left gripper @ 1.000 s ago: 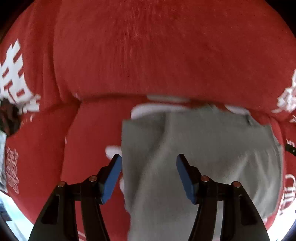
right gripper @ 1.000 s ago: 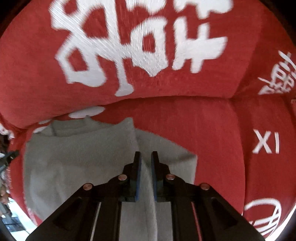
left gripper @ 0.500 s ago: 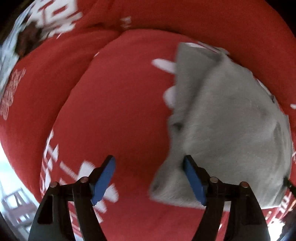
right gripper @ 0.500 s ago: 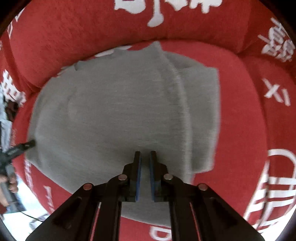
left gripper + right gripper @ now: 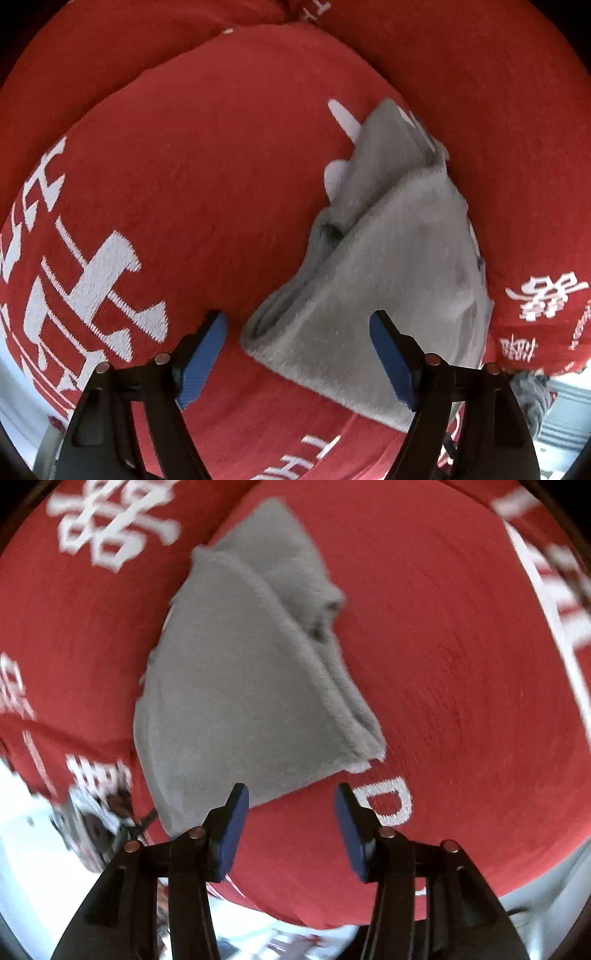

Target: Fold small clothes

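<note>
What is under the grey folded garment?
The grey garment lies on a red cushion with white lettering. White marks peek out at its edge; the rest of the print beneath is covered and cannot be seen.

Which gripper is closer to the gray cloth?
Left, it seems. The left gripper has the gray cloth corner between its open fingers; the right gripper sits open just off its edge.

Your right gripper (image 5: 291, 825) hangs with its blue-padded jaws spread apart and nothing between them, just short of the folded gray garment (image 5: 236, 686). The garment lies in layered folds on a red cushion (image 5: 461, 664) printed with white characters, its stacked edges facing right.
</note>
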Available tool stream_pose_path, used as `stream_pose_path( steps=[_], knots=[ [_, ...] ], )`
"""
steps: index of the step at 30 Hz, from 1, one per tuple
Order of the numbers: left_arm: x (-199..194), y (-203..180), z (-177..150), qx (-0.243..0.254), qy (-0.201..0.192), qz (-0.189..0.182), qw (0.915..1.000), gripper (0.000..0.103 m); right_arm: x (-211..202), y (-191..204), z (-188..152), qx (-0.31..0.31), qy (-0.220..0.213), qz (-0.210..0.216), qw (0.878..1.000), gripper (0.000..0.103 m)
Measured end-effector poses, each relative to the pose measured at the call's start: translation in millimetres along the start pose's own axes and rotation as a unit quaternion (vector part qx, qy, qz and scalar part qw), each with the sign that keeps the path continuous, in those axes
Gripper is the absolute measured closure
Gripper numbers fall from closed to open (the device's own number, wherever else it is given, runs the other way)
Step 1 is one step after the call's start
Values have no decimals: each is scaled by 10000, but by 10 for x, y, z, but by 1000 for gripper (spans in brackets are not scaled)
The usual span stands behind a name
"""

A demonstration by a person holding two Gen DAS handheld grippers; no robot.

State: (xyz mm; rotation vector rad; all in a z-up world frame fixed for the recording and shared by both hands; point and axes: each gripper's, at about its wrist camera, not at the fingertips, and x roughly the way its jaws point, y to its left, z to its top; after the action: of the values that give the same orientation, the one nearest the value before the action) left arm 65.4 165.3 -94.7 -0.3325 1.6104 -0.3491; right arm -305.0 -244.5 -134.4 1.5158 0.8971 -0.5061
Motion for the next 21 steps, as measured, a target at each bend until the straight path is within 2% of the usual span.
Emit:
stream_pose_path(
  steps=[2,3,4,5,6,7,9,11,15,18,21],
  knots=[
    [17,-100,65,83,-45,115,9999,65,37,-70,30,341,-213,207,9990,50],
    [35,-137,61,239,-86,284,9993,76,48,-100,51,531,-328,352,9974,51],
    [42,-159,55,325,-86,249,9991,87,53,-110,69,666,-388,408,9962,60],
    [43,-162,67,369,-109,223,9990,87,66,-99,87,683,-352,326,9965,73],
    [4,-196,60,453,-193,241,9985,87,93,-49,115,539,-220,73,9983,95],
    [-51,-247,29,603,-294,254,9974,87,58,-19,116,387,-193,-39,9991,95],
    [-199,-312,-24,924,-467,246,9943,89,-82,176,129,-356,-141,-375,9986,96],
    [-242,-306,-61,1074,-463,261,9928,92,-191,349,88,-916,-166,-532,9942,96],
    [-100,-122,-79,1143,-354,623,9909,95,-137,346,88,-1182,-89,-847,9893,96],
    [-101,-69,-115,1330,-394,645,9882,95,4,209,87,-1261,24,-1123,9856,96],
    [-130,-115,-156,1632,-412,817,9823,95,-38,189,115,-1287,15,-1027,9864,95]
  ],
)
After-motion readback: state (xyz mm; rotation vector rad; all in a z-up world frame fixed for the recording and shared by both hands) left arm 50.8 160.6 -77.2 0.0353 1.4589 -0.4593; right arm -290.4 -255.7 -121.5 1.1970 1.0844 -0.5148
